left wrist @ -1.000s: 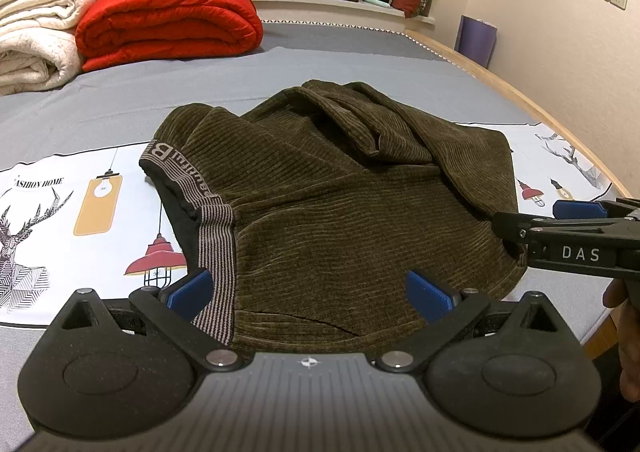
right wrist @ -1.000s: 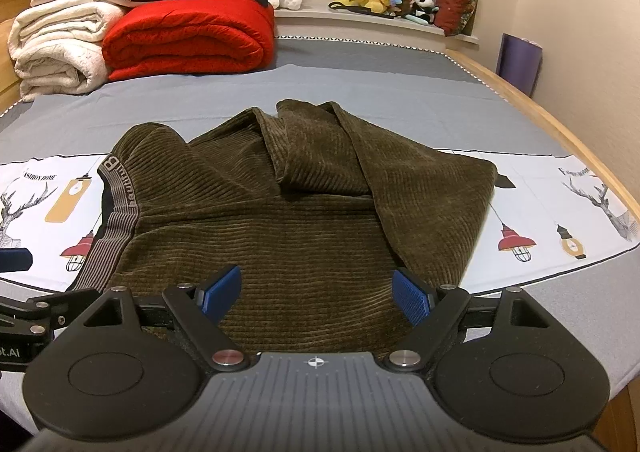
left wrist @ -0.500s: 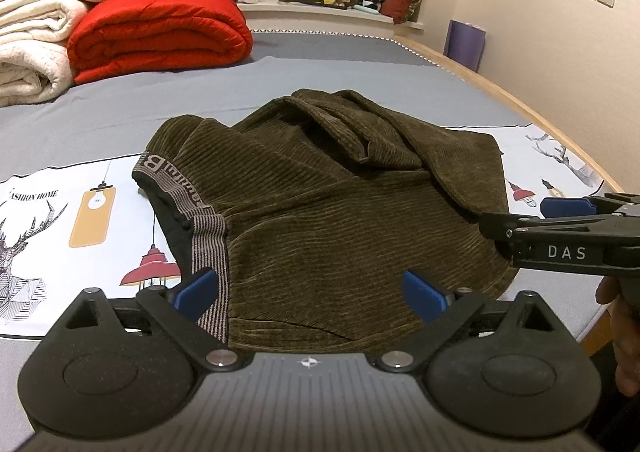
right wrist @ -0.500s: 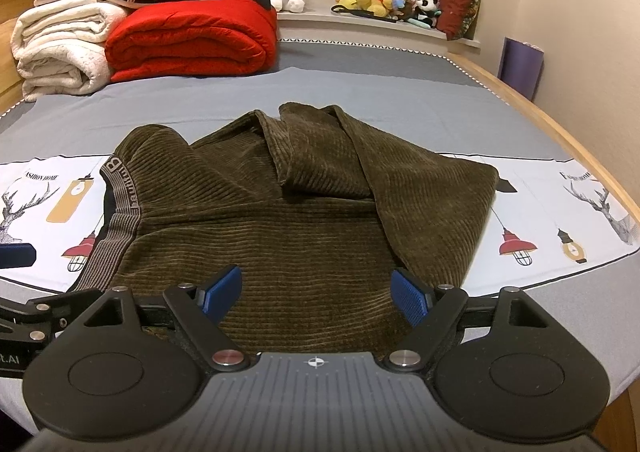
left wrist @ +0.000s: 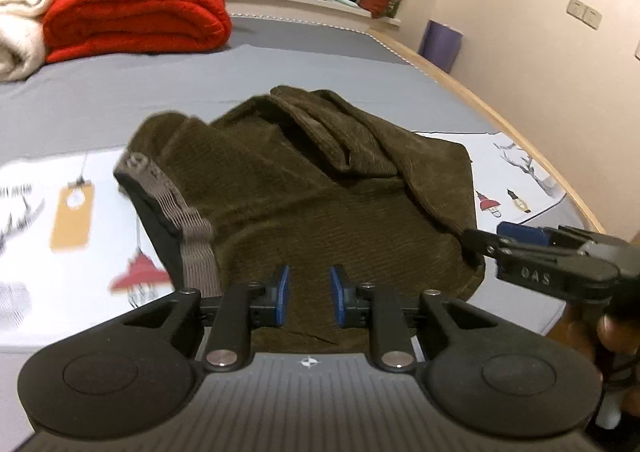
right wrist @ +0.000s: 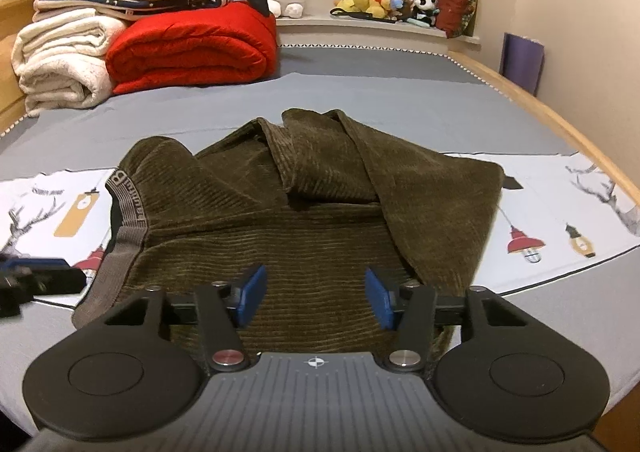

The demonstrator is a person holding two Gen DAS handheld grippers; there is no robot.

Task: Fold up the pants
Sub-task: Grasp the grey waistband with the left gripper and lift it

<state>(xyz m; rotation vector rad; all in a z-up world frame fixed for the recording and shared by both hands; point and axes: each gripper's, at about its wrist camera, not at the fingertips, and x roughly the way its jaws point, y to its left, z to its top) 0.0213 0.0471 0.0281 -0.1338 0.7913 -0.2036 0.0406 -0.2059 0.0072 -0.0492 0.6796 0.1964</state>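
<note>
Olive corduroy pants (right wrist: 304, 220) are bunched in folds ahead of the fingers. Both the left gripper (left wrist: 307, 295) and right gripper (right wrist: 316, 300) are seen closing, fabric between the pads, not yet pinched.

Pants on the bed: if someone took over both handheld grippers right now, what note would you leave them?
Left gripper: jaws closing, with the near hem of the pants between them; a firm pinch is not visible.
Right gripper: jaws wider and also closing, over the same near edge; nothing gripped.
The pants lie rumpled on the printed cloth, waistband to the left, legs bunched at the far side.
Done: at most a rough fold.
Left: secure the near edge, fold it over, flatten.
</note>
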